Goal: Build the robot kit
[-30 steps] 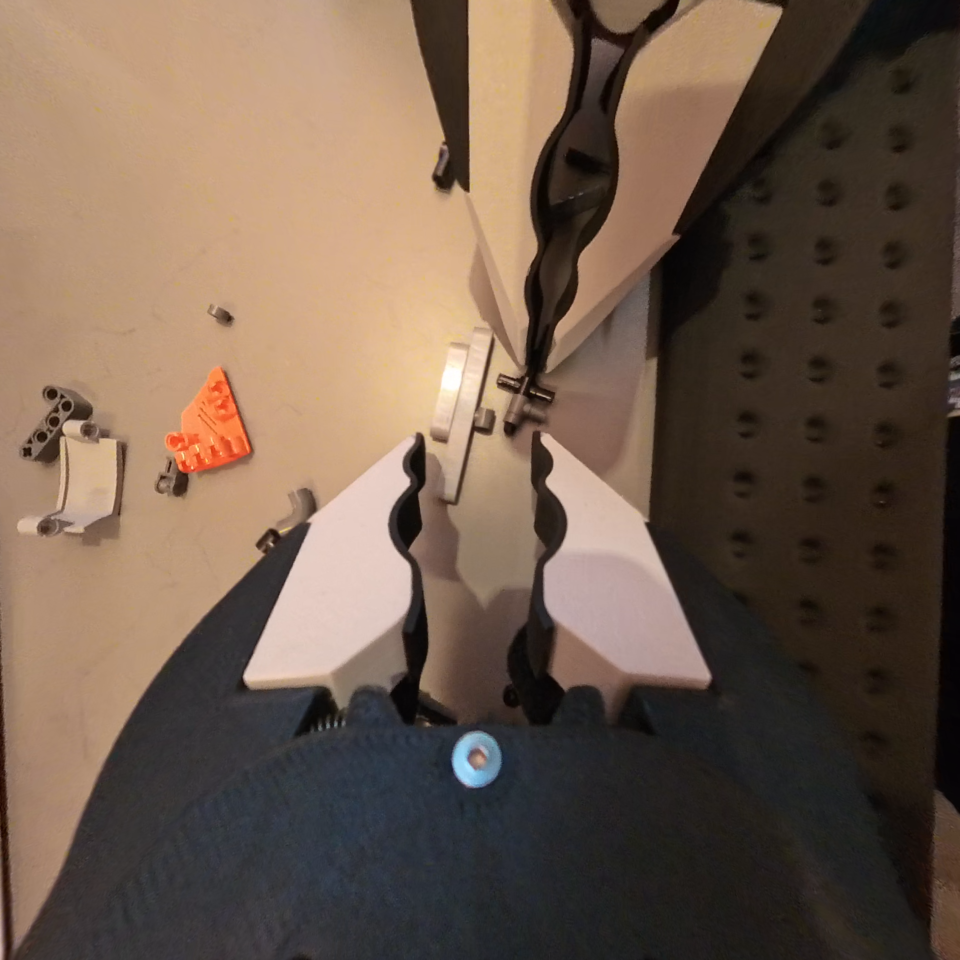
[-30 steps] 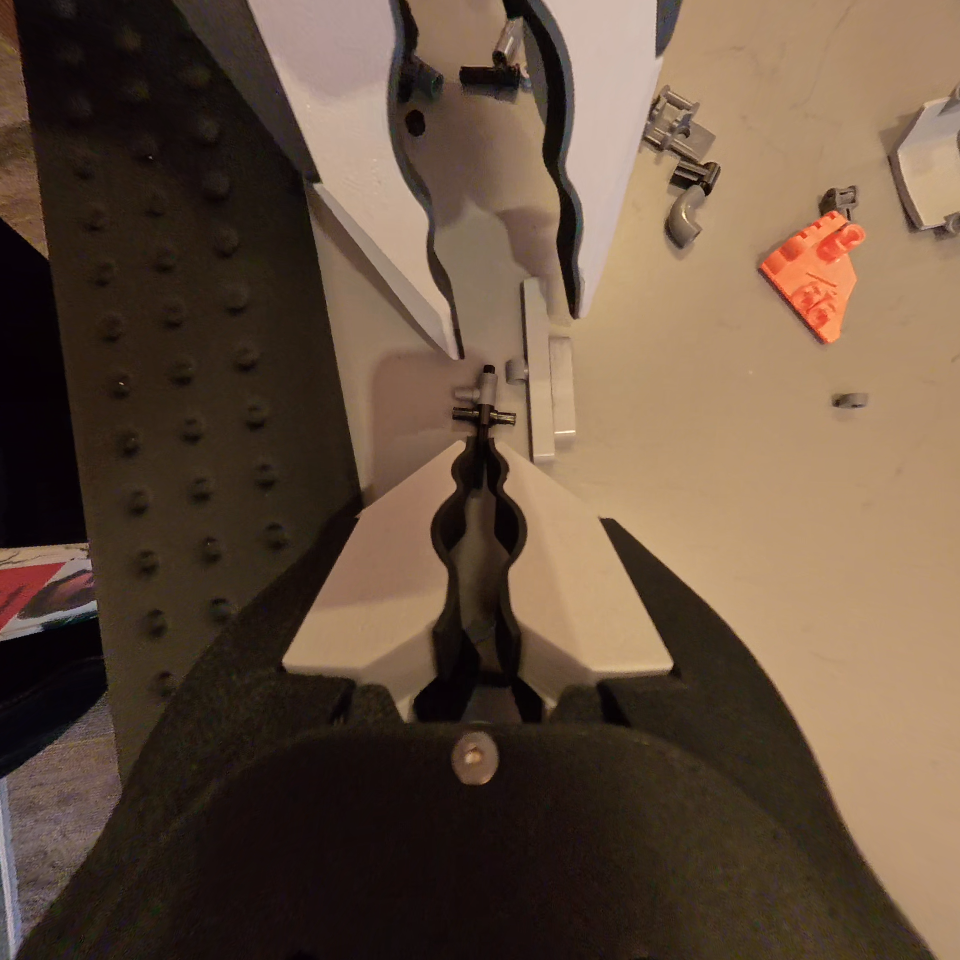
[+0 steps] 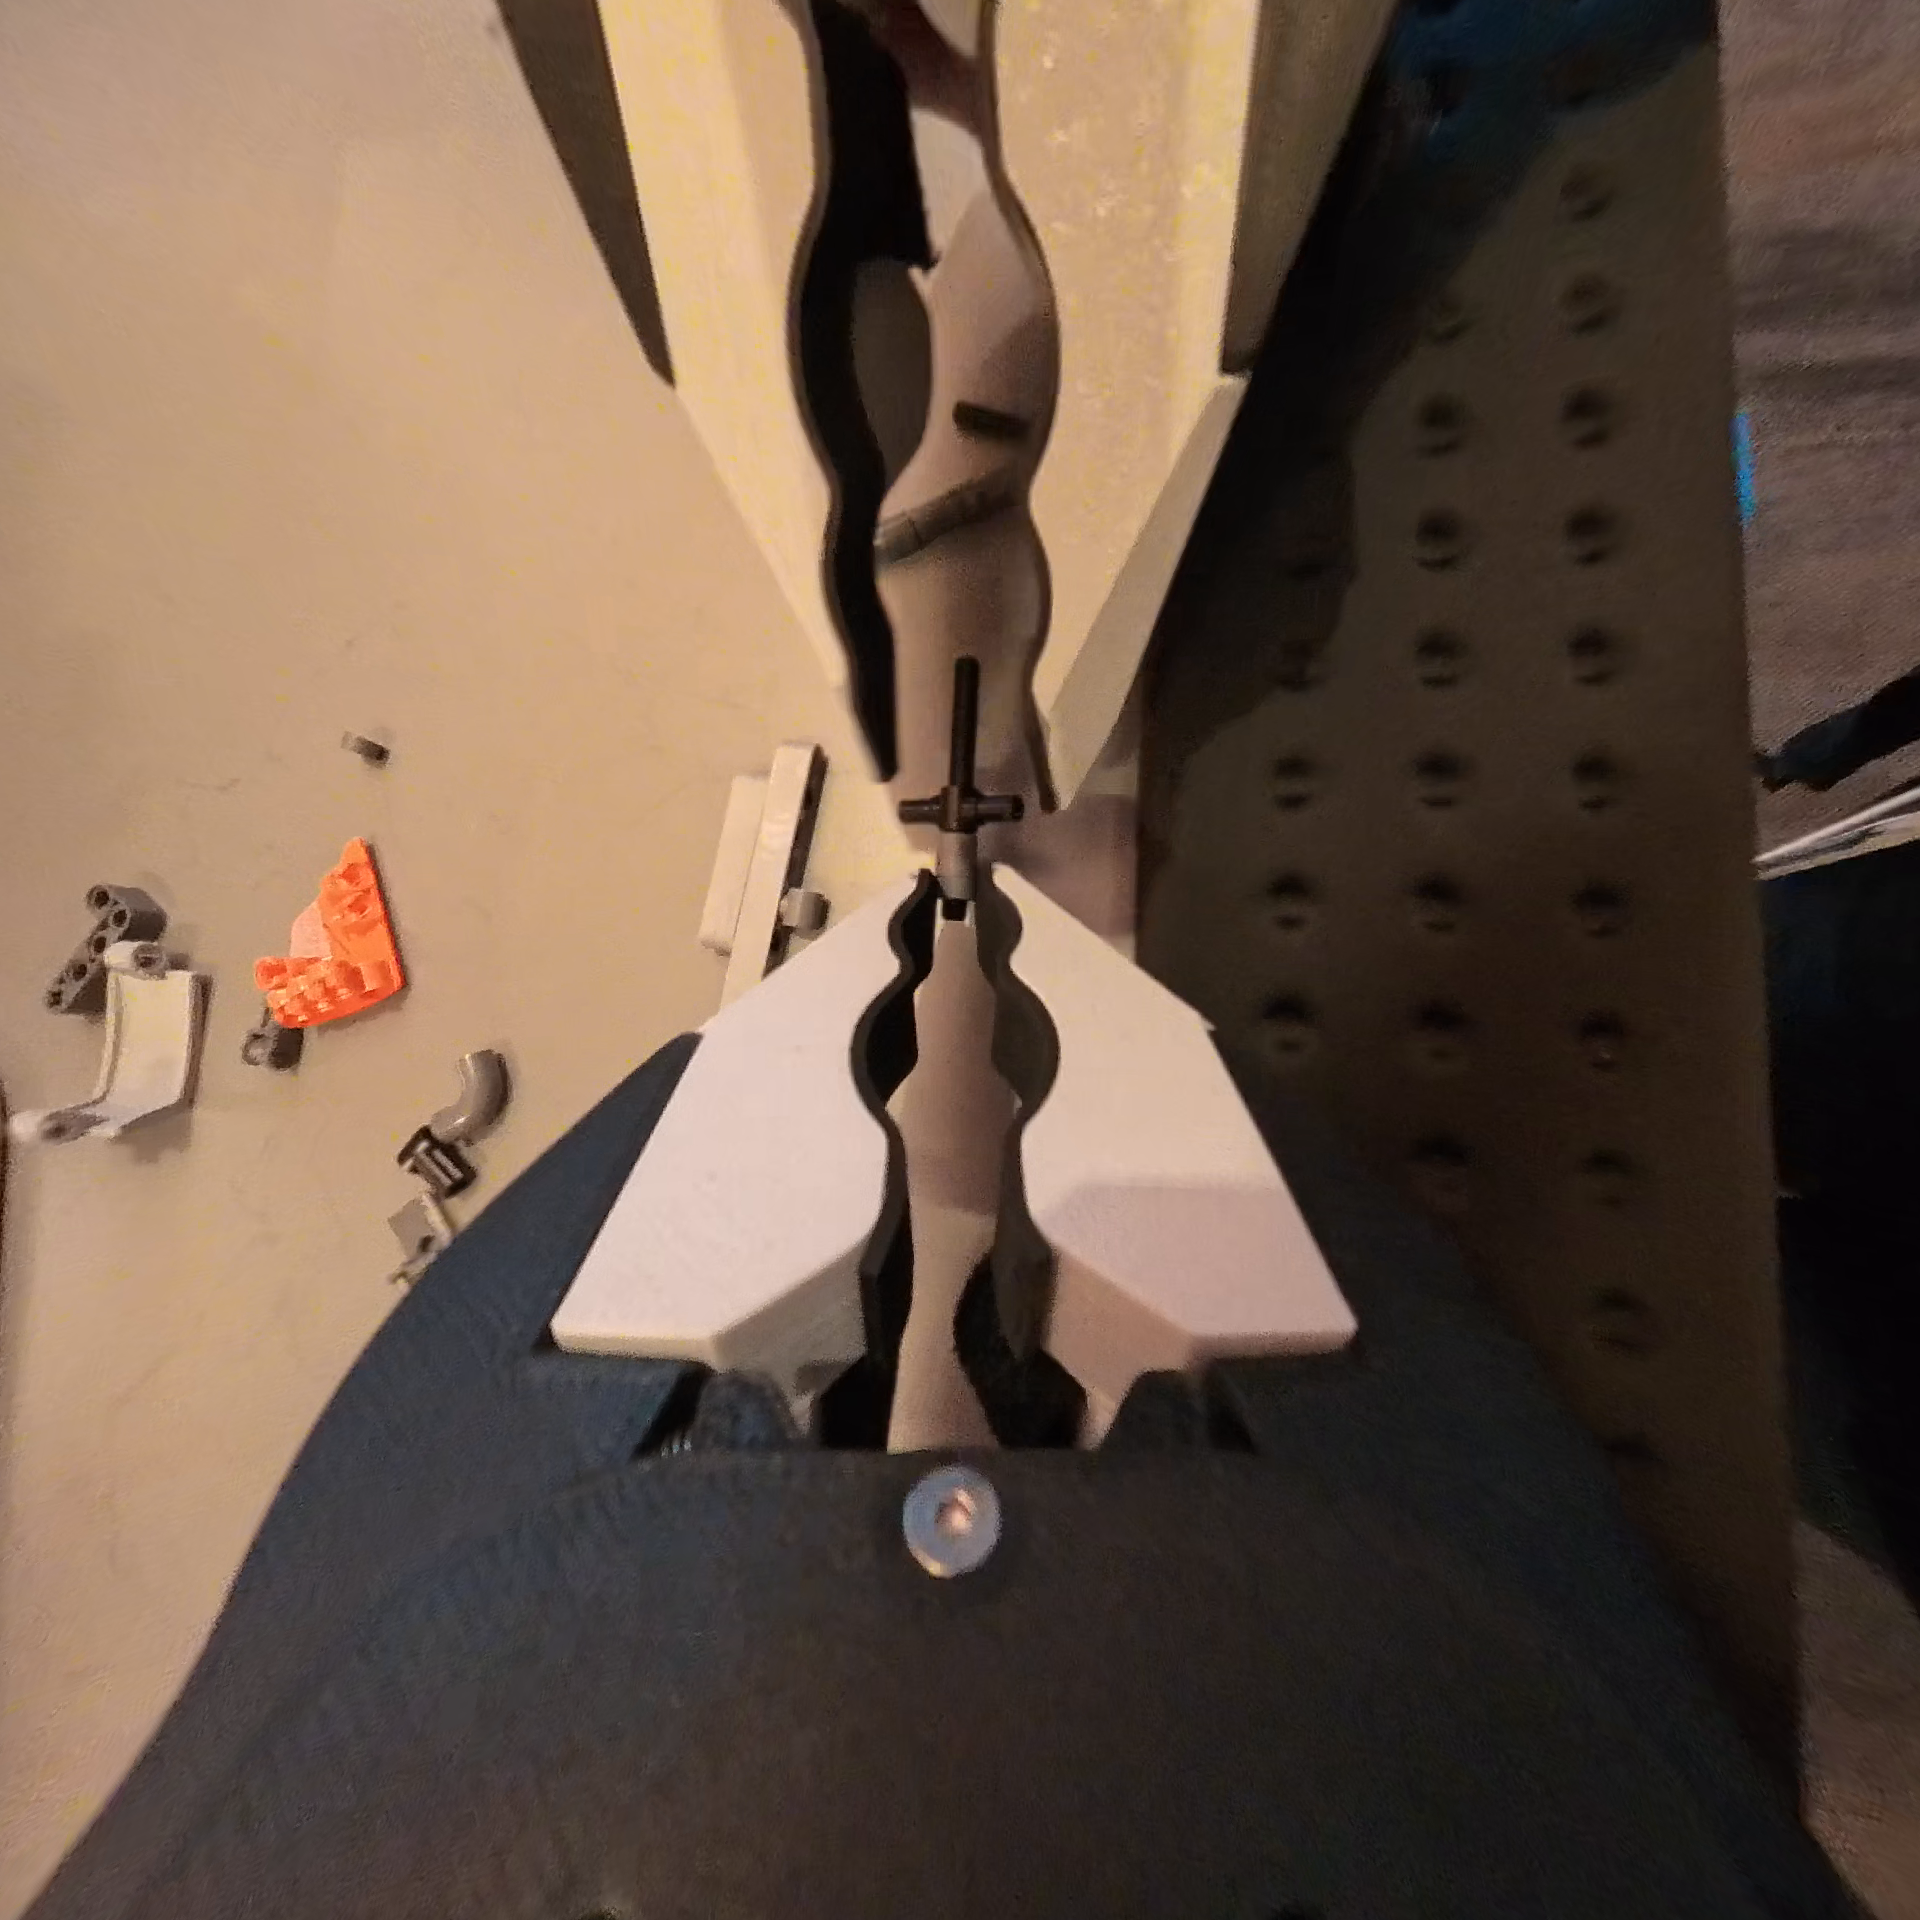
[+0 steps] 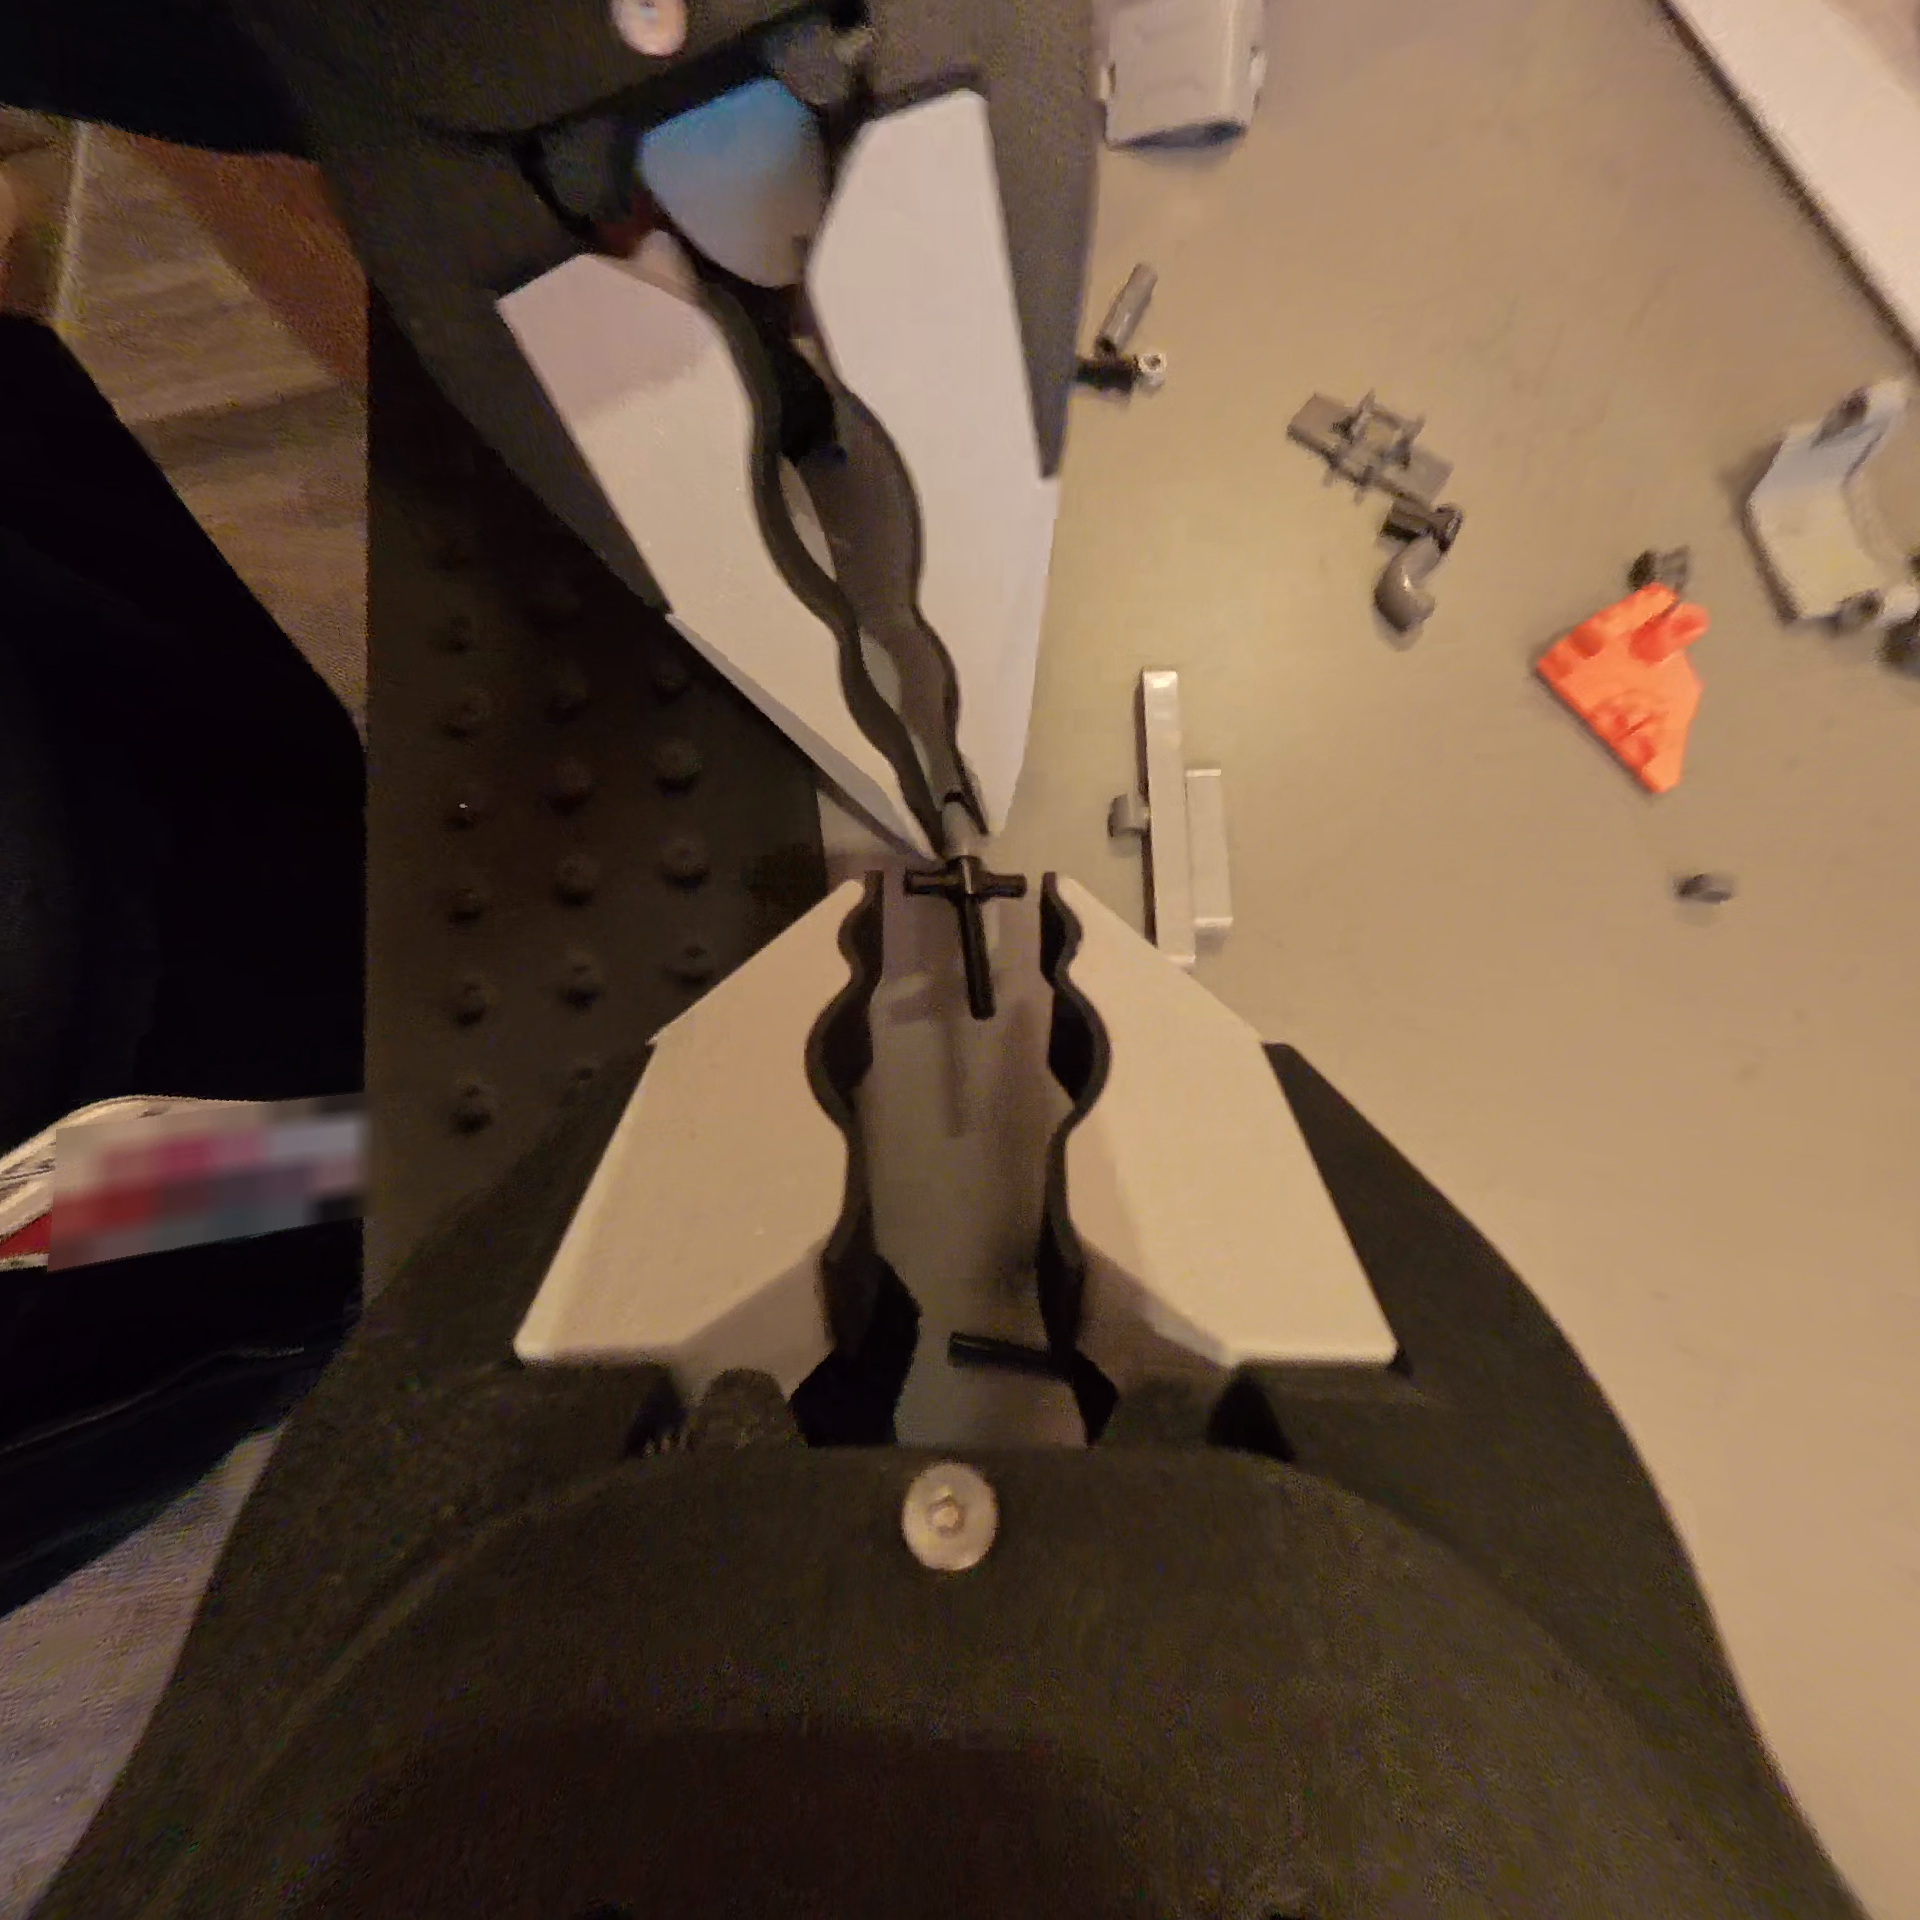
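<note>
A small black cross-shaped axle piece (image 3: 961, 805) with a grey pin end (image 3: 956, 857) hangs above the beige table. My left gripper (image 3: 956, 888) is shut on the grey pin end and holds the piece up. My right gripper (image 4: 956, 888) is open, its fingertips on either side of the black cross (image 4: 966, 914) without gripping it. In the left wrist view the right gripper (image 3: 964, 784) comes in from the top. In the right wrist view the left gripper (image 4: 956, 821) comes in from the top, shut.
A dark studded baseplate (image 3: 1455, 831) (image 4: 571, 779) lies beside both grippers. A long grey plate (image 3: 769, 842) (image 4: 1174, 821) lies close by. An orange wedge (image 3: 332, 956) (image 4: 1621, 696), a white curved panel (image 3: 145, 1049), a grey elbow (image 3: 478, 1081) and small dark parts lie scattered. Both grippers' tips are close together, under 4 cm apart.
The right gripper, shut on the black cross piece before, has opened. The left gripper, open before, has closed on its grey pin end. Both grippers have lifted off the table a little.
</note>
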Available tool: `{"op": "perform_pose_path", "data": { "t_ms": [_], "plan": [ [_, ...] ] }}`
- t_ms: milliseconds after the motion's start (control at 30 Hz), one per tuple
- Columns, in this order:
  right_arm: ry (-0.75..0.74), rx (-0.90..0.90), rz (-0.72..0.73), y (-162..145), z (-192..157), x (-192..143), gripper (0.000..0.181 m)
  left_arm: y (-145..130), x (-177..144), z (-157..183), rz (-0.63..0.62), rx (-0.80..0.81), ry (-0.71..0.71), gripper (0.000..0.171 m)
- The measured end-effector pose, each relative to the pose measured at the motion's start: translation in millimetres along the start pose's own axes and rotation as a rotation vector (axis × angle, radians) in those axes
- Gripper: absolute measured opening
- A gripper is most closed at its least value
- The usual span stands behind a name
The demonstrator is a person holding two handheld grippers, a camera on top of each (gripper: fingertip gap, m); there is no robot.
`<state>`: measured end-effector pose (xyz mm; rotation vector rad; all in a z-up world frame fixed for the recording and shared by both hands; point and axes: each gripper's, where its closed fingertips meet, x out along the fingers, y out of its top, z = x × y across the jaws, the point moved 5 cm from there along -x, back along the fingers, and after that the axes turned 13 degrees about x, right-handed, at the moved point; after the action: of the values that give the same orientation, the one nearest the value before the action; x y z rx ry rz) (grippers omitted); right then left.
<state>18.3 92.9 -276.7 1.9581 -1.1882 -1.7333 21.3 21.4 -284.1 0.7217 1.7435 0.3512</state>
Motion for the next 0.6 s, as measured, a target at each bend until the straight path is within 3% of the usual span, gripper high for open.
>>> {"op": "perform_pose_path", "data": {
  "t_ms": [133,300,600],
  "plan": [
    [-0.109,-0.165,0.008,3.1,-5.7,3.4,0.013,2.3,-5.0,-2.8,0.038,-0.073,-0.047,0.005],
    [-0.159,-0.302,0.033,6.2,-11.8,4.5,0.012,-1.1,-10.9,-5.5,0.067,-0.157,-0.135,0.005],
    [-0.177,-0.252,0.021,-2.3,-0.1,-1.8,0.011,-18.8,-15.9,-4.6,0.032,-0.211,-0.17,0.005]
  ]
}}
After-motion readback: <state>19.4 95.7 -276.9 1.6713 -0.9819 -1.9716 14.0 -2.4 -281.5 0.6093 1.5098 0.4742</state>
